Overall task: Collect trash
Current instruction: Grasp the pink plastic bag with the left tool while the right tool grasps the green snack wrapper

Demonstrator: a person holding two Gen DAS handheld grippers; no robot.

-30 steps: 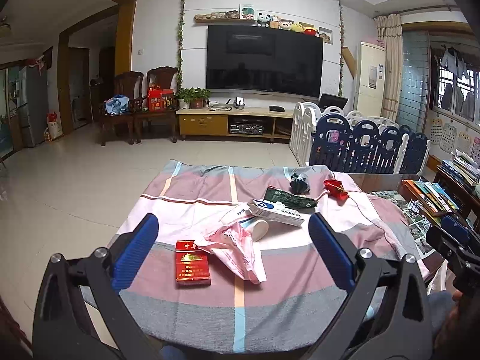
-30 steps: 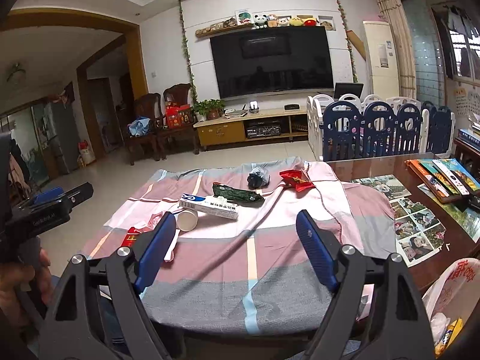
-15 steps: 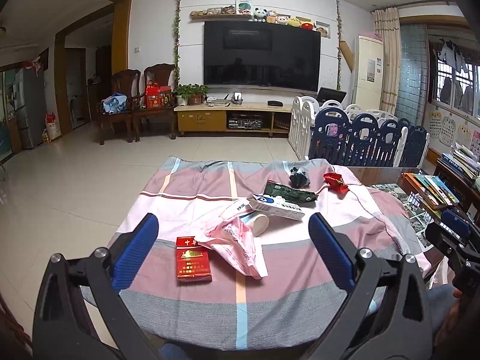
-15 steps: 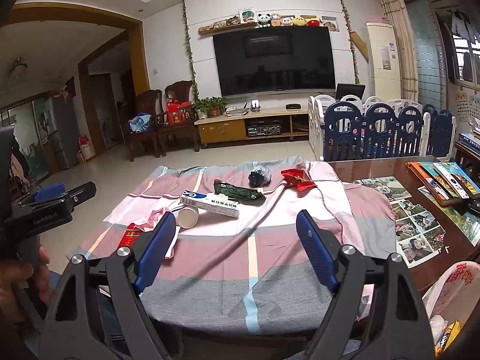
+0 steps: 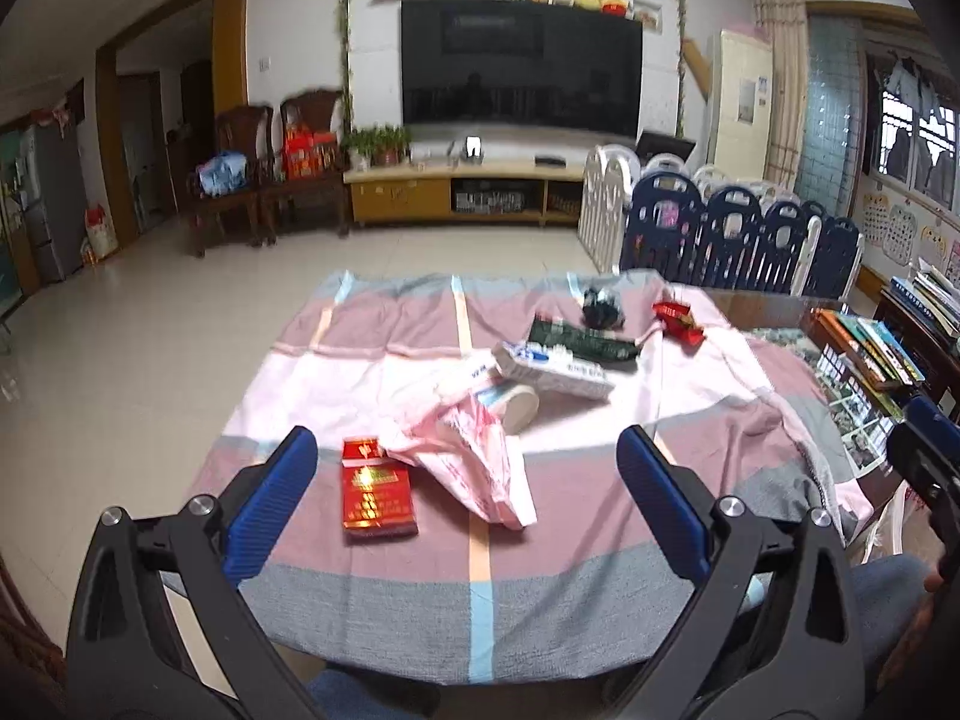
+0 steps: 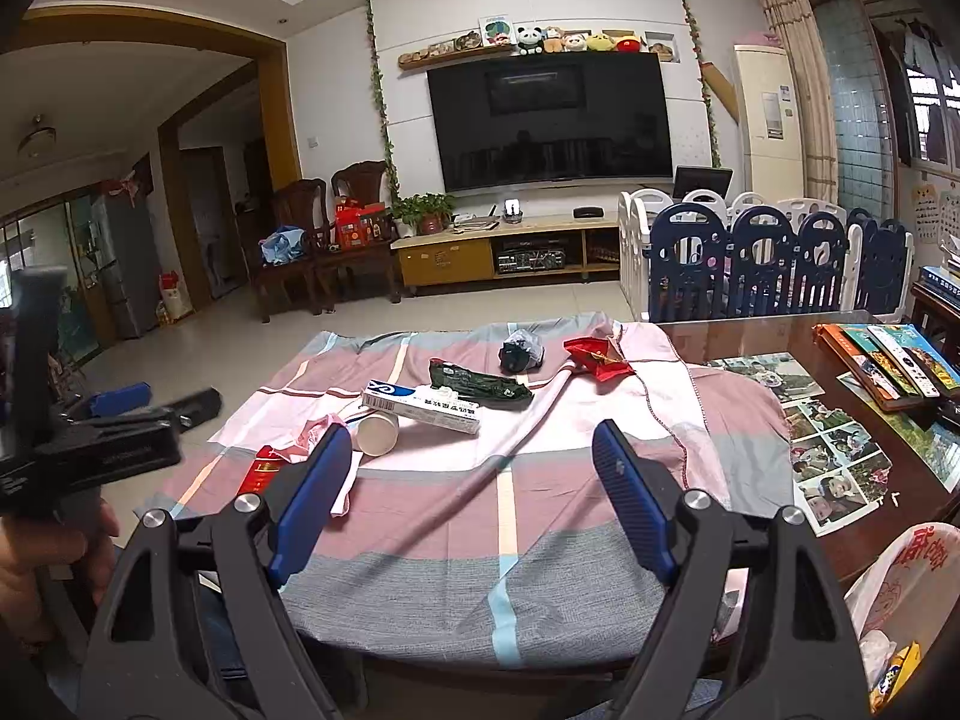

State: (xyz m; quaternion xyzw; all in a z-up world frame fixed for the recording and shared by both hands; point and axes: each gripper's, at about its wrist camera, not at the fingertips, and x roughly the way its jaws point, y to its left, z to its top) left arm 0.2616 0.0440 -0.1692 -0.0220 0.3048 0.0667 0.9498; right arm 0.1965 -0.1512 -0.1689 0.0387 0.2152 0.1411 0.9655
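Left gripper point(image 5: 465, 456) jaws apart over red cigarette pack point(image 5: 377, 491) (pink bag point(image 5: 480, 468) beside); right gripper point(image 6: 471, 450) jaws apart, empty.

Black gripper point(image 5: 465, 468) frames, ribbed blue jaws

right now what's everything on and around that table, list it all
red flat cigarette pack: 1, red with gold print, near left of the cloth
crumpled pink plastic bag: 1, pink, just right of the pack
white paper cup: 1, white, lying on its side, mid cloth
long white and blue carton: 1, resting over the cup
dark green foil wrapper: 1, behind the carton
crumpled black bag: 1, far end
crumpled red wrapper: 1, far right of the cloth
striped pink and grey cloth: 1, covering the table
loose printed photos: several, bare wood at right
picture books: several, right edge
left gripper: black, blue pads, open, empty
right gripper: black, blue pads, open, empty
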